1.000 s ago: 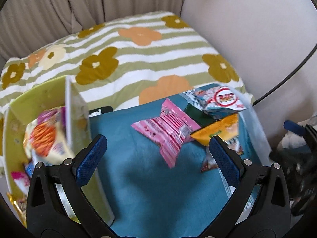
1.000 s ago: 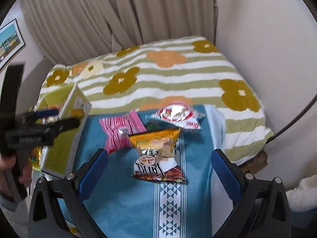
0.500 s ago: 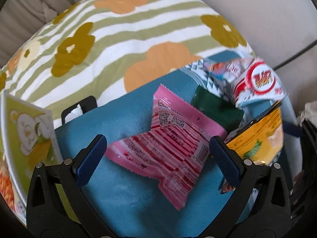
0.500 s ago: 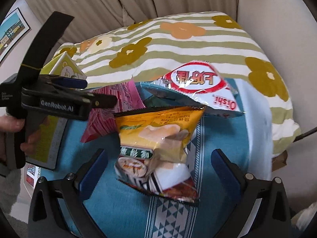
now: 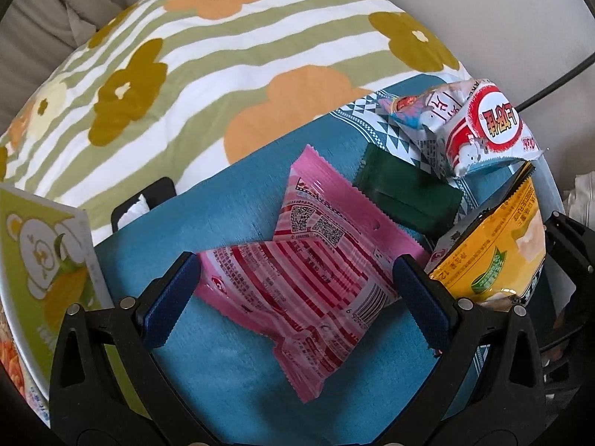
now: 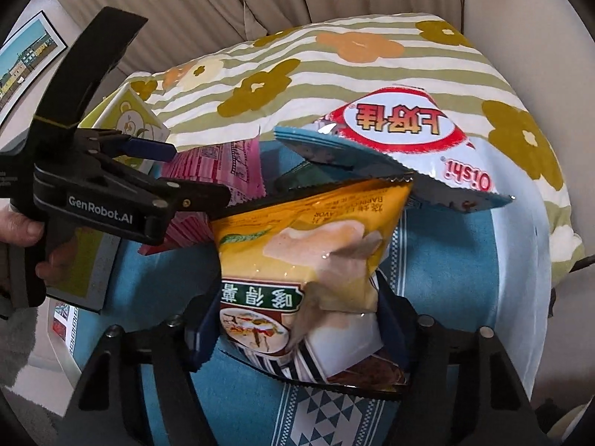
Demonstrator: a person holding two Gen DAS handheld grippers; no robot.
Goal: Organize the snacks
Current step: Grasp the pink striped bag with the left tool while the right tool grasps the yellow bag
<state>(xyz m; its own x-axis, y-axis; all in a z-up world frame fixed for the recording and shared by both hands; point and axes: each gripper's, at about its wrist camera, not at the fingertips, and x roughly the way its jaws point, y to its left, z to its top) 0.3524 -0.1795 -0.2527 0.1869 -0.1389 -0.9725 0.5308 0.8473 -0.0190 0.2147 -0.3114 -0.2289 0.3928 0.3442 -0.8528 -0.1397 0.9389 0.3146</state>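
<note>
A pink striped snack packet [image 5: 297, 271] lies on the blue cloth [image 5: 230, 193] between the wide-apart fingers of my left gripper [image 5: 297, 293], which is open and points almost straight down. In the right wrist view, my right gripper [image 6: 297, 330] is closing on a yellow snack bag [image 6: 305, 245], its blue pads against the bag's two sides. That yellow bag [image 5: 494, 252] also shows at the right of the left wrist view. A white and red Oishi bag [image 6: 401, 141] rests behind it, over a dark green packet [image 5: 405, 193].
A green box with a bear print [image 5: 41, 260] holding snacks stands at the cloth's left edge. A floral striped quilt [image 5: 223, 55] covers the bed behind. A hand [image 6: 18, 230] holds the left gripper [image 6: 195, 174] over the pink packet. Curtains and a wall lie beyond.
Both grippers have come down close over the snacks. The right jaws narrowed from wide open onto the yellow bag. The left jaws kept their width and now straddle the pink packet.
</note>
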